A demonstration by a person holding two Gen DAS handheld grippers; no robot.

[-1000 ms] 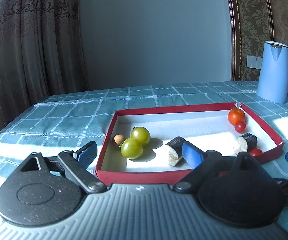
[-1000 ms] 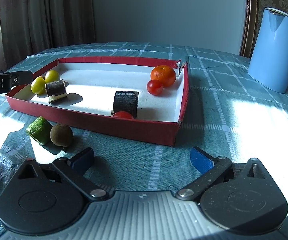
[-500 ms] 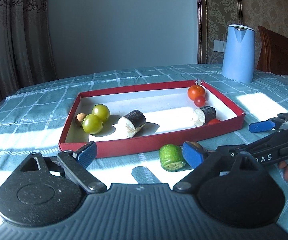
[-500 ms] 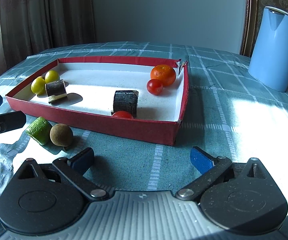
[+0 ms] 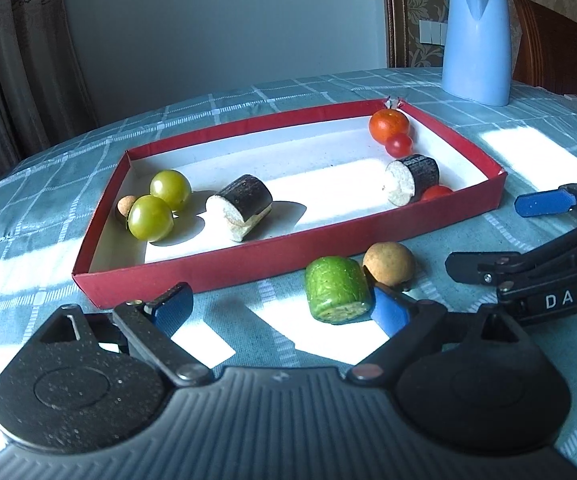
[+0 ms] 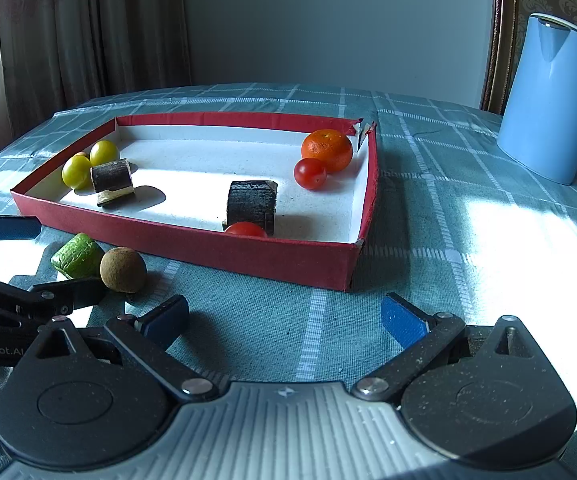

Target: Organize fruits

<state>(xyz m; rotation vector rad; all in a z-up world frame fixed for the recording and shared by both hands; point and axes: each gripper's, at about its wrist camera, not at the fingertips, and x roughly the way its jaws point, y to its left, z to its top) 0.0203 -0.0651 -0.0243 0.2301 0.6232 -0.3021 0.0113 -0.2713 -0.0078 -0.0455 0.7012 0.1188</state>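
Note:
A red tray point(image 5: 288, 258) point(image 6: 192, 246) holds two green fruits point(image 5: 150, 218), two dark cut pieces point(image 5: 242, 206), an orange fruit point(image 6: 327, 150) and red tomatoes point(image 6: 309, 173). A green cut piece point(image 5: 336, 290) point(image 6: 77, 256) and a brown round fruit point(image 5: 388, 263) point(image 6: 123, 269) lie on the cloth in front of the tray. My left gripper point(image 5: 280, 308) is open and empty, its right finger just beside the green piece. My right gripper point(image 6: 284, 316) is open and empty, low over the cloth, right of the brown fruit.
A blue kettle point(image 5: 476, 44) point(image 6: 548, 98) stands at the back right. A wooden chair point(image 5: 560, 52) is behind it. Curtains hang at the left. The checked cloth point(image 6: 468, 240) spreads to the right of the tray.
My left gripper has pulled back from over the tray and swung right, down to the cloth in front of it, close to the green piece. My right gripper has hardly moved.

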